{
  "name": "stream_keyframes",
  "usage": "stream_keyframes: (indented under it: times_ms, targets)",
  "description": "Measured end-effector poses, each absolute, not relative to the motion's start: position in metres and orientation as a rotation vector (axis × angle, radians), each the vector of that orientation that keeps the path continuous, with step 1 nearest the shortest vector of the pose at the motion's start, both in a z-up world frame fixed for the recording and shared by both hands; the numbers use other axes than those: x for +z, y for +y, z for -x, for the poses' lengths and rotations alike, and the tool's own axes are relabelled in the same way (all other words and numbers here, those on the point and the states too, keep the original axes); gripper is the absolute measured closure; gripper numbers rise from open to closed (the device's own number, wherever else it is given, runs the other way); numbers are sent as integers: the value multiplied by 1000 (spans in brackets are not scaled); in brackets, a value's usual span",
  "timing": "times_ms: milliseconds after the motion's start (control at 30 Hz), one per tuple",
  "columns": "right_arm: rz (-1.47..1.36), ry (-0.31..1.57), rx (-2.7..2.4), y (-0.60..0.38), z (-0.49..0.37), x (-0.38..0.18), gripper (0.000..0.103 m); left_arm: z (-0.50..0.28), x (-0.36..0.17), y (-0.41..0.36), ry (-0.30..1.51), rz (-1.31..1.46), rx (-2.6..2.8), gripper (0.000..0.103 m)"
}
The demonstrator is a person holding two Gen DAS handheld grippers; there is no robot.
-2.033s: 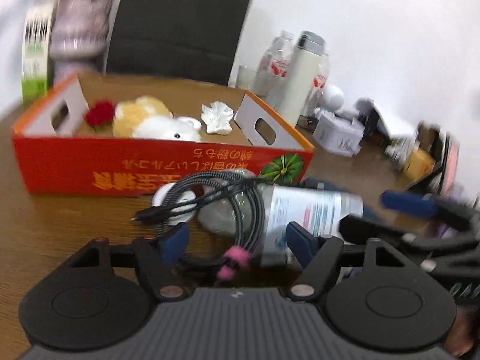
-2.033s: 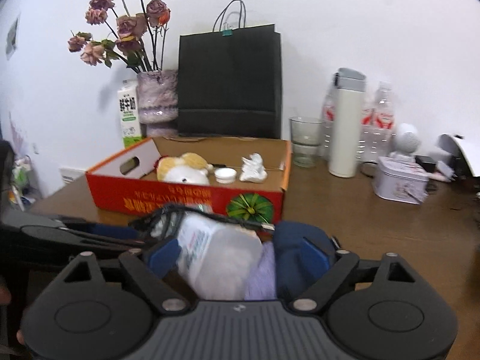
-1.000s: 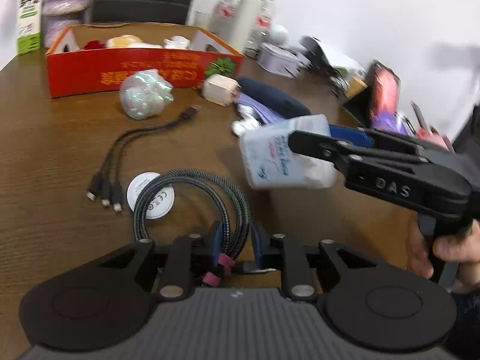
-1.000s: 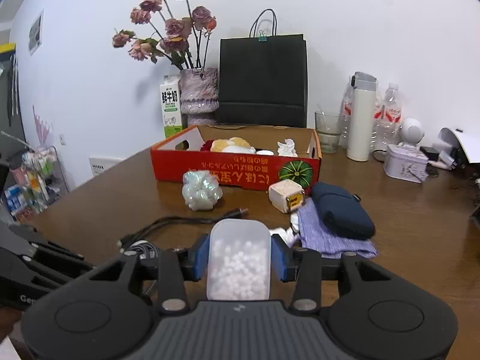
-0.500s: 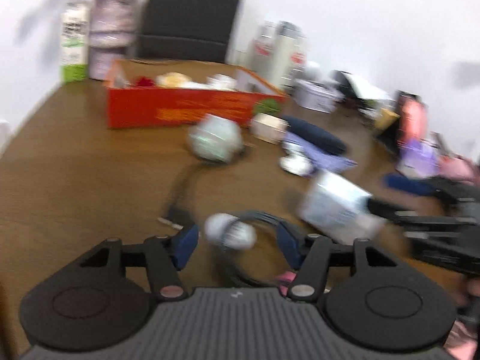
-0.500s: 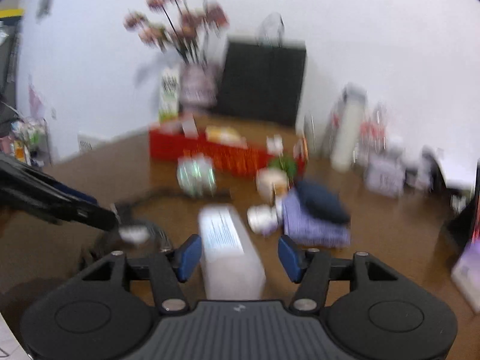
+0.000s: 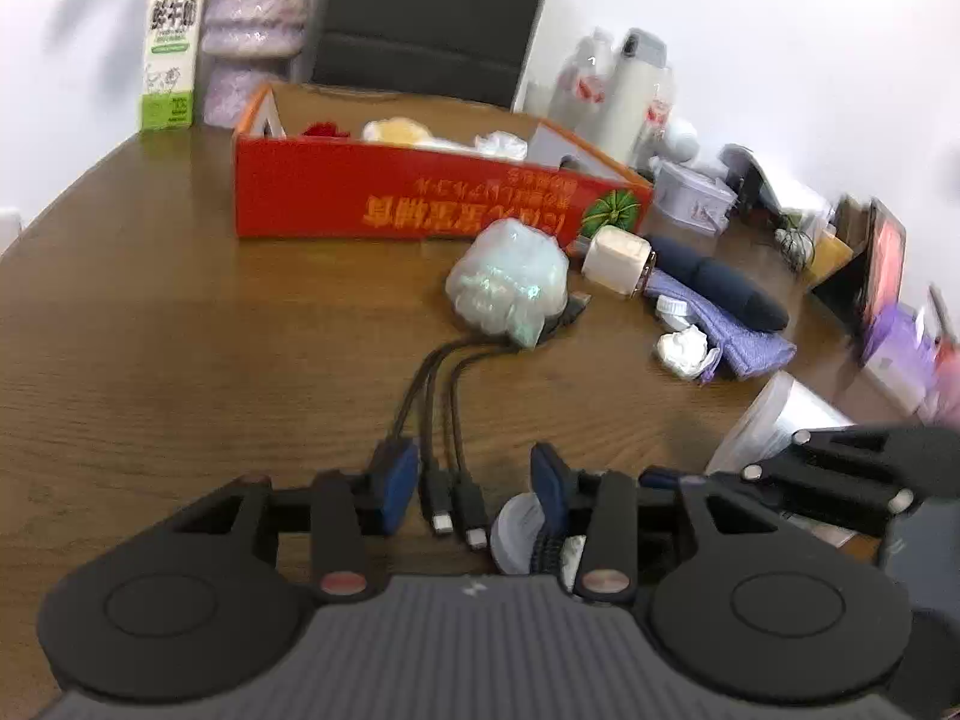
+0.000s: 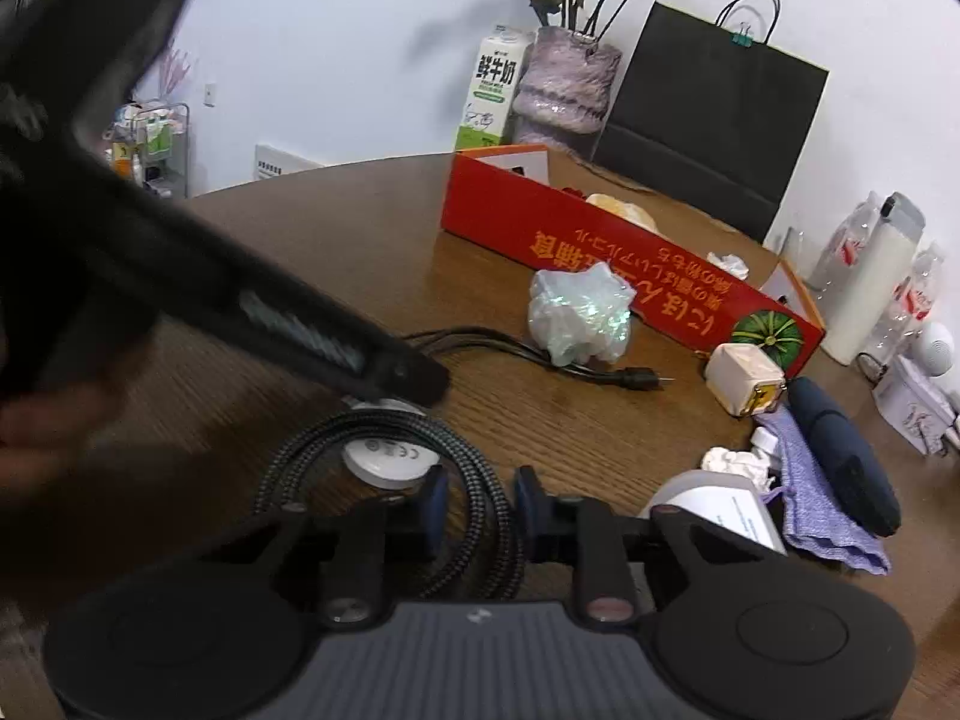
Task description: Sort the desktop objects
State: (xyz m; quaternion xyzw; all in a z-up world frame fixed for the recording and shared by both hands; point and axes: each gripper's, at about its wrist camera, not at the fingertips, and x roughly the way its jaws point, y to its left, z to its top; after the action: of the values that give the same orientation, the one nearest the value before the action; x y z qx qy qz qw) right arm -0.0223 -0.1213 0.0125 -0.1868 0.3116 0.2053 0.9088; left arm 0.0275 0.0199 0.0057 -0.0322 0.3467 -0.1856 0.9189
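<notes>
My left gripper hangs low over the brown table. Its jaws are closing around the plug ends of a black multi-head cable, and the pads are not touching them. My right gripper is closing on a coiled grey braided cable, whose strands fill the gap between the pads. A white round charger puck lies inside the coil. The white plastic bottle lies on the table to the right of the right gripper. The left gripper reaches in from the upper left of the right wrist view.
A red cardboard box holding soft toys stands at the back. In front of it lie a crumpled shiny plastic ball, a white charger cube, a navy pouch, a purple cloth and a tissue wad. Bottles, a milk carton and a vase line the wall.
The right gripper let go of the white bottle, which now lies on the table, and moved onto the braided coil. The left gripper left the coil and moved to the black cable's plugs.
</notes>
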Motion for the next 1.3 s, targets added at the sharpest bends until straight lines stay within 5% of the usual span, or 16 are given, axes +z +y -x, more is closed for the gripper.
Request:
stream_keyframes:
  times_ms: [367, 633, 1033, 1300]
  targets:
    - [430, 477, 188, -140, 41, 29, 94, -4, -2, 1, 635, -91, -333, 74]
    - [405, 401, 282, -149, 62, 38, 94, 7, 27, 45, 600, 324, -497, 71]
    - [372, 387, 294, -153, 67, 34, 95, -27, -7, 65, 778, 810, -675, 72]
    - [377, 415, 297, -151, 68, 28, 98, -28, -6, 56, 776, 828, -626, 94]
